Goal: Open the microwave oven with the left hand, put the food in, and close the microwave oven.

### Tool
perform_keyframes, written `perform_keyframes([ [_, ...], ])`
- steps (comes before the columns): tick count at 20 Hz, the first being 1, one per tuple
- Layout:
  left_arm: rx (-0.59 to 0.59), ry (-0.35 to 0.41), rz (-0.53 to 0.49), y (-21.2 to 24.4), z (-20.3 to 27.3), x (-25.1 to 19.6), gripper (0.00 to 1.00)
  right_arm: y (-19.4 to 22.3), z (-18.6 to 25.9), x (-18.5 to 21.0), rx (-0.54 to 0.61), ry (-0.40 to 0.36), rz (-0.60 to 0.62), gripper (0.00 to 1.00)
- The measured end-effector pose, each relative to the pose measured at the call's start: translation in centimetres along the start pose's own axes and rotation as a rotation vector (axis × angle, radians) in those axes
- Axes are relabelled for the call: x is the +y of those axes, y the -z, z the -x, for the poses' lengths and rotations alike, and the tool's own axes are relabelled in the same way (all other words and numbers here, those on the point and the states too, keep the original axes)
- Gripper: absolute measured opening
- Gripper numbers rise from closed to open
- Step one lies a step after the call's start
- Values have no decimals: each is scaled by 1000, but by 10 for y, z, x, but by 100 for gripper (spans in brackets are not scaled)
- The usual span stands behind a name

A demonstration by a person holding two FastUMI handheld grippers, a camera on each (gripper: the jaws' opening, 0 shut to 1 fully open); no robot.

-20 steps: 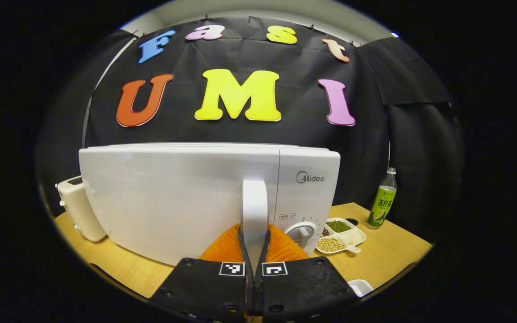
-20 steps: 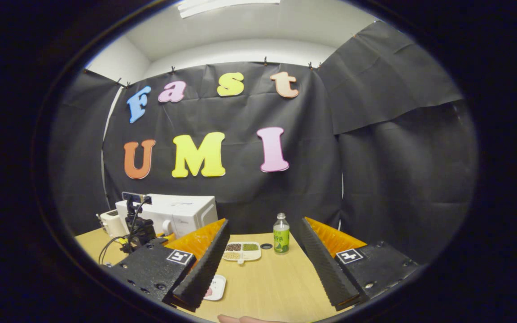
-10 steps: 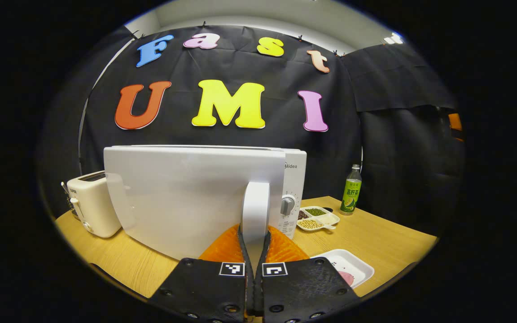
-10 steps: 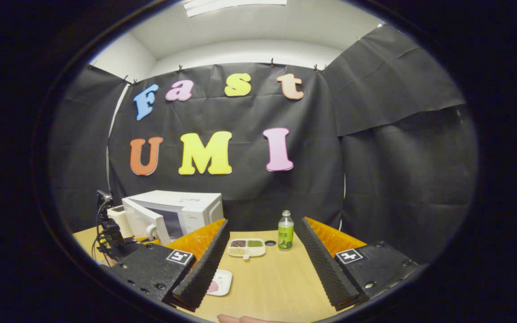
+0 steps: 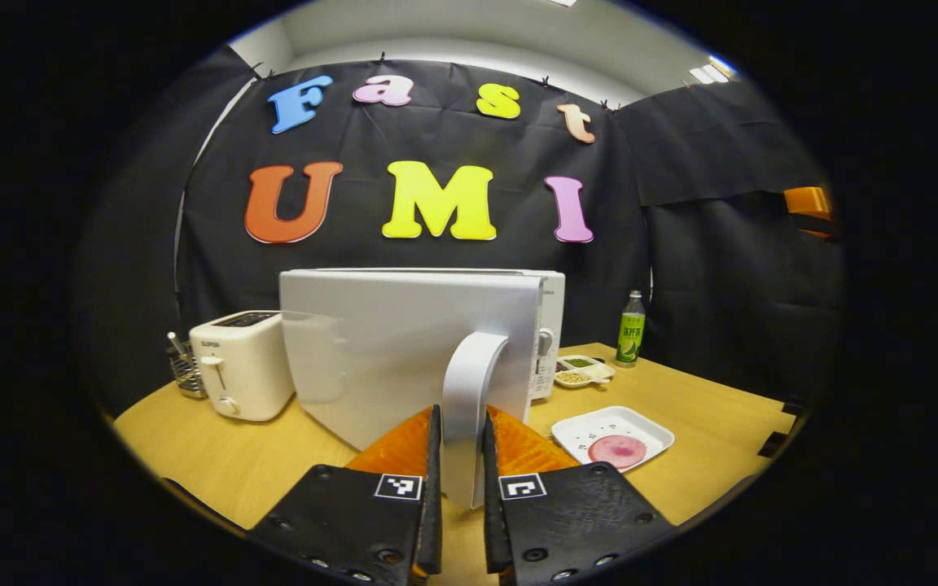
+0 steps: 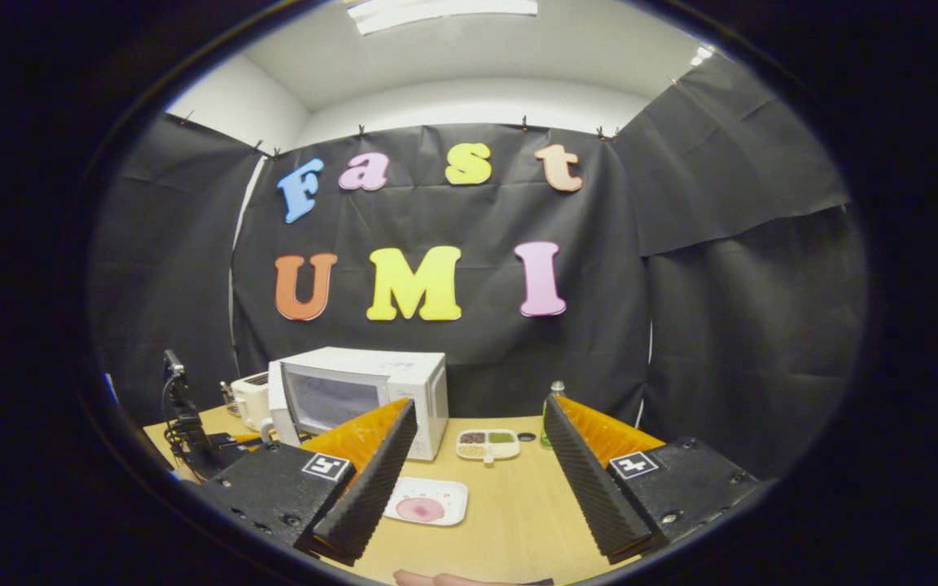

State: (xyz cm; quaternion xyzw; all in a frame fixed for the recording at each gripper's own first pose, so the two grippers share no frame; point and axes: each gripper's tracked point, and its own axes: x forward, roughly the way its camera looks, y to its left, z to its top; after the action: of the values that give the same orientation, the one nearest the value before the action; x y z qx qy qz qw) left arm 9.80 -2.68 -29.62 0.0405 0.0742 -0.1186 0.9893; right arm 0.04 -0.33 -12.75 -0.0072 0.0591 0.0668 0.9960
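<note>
- The left gripper has its jaws around the upright handle of the microwave door; the jaws stand parted a little, with the handle between them, and whether both fingers still press on it I cannot tell.
- The handle's long axis runs vertical, straight up from between the jaws, and the door stands swung well out from the microwave (its outer face is toward the left gripper view, its inner window toward the right gripper view).
- The food, a pink round slice, lies on a white tray on the desk, in front of the microwave's control side and to the right of the left gripper.
- The right gripper has its jaws wide apart and empty; the tray lies ahead and slightly left of them, so by my reckoning this hand is better placed to take it.
- The desk is flat pale wood; a toaster stands just beside the door's hinge side, a divided dish and a green bottle sit farther back, so there looks to be room between tray and cavity.
</note>
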Motion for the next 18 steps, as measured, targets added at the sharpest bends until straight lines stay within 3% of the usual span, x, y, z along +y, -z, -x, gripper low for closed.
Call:
perform_keyframes([
  [1,-6,-60,-16,-1,18,23,30,3,-1,4,10,-14,-2,92],
  [2,6,-104,-12,0,38,40,42,7,-2,10,24,-28,0,100],
  [3,10,-143,1,-2,56,51,51,13,-5,13,39,-39,4,100],
  [4,4,-167,14,-8,74,59,68,18,-10,15,59,-46,9,92],
  [5,-6,-192,19,-16,87,65,70,25,-18,18,81,-53,15,100],
  [6,-12,-220,20,-23,97,71,72,31,-27,19,105,-59,22,100],
  [7,-13,-248,24,-30,107,77,89,36,-36,19,129,-62,24,92],
  [8,-14,-263,28,-36,114,78,90,41,-48,18,151,-59,22,100],
  [9,-12,-277,29,-42,118,79,93,45,-60,15,175,-52,24,100],
  [10,-15,-293,39,-50,121,82,82,49,-72,12,196,-47,28,100],
  [12,-24,-303,79,-66,123,83,97,57,-95,8,245,-44,31,100],
  [13,-29,-300,94,-73,122,81,96,65,-107,6,279,-52,26,100],
  [14,-36,-302,96,-81,119,81,96,74,-118,7,331,-75,22,92],
  [15,-38,-316,89,-85,115,85,96,83,-129,8,382,-103,8,92],
  [16,-44,-325,79,-92,112,86,95,92,-141,7,431,-125,-10,100],
  [17,-40,-334,75,-97,108,86,95,104,-153,3,491,-133,-26,92],
  [18,-39,-341,78,-103,106,86,95,120,-164,-3,559,-135,-34,100],
])
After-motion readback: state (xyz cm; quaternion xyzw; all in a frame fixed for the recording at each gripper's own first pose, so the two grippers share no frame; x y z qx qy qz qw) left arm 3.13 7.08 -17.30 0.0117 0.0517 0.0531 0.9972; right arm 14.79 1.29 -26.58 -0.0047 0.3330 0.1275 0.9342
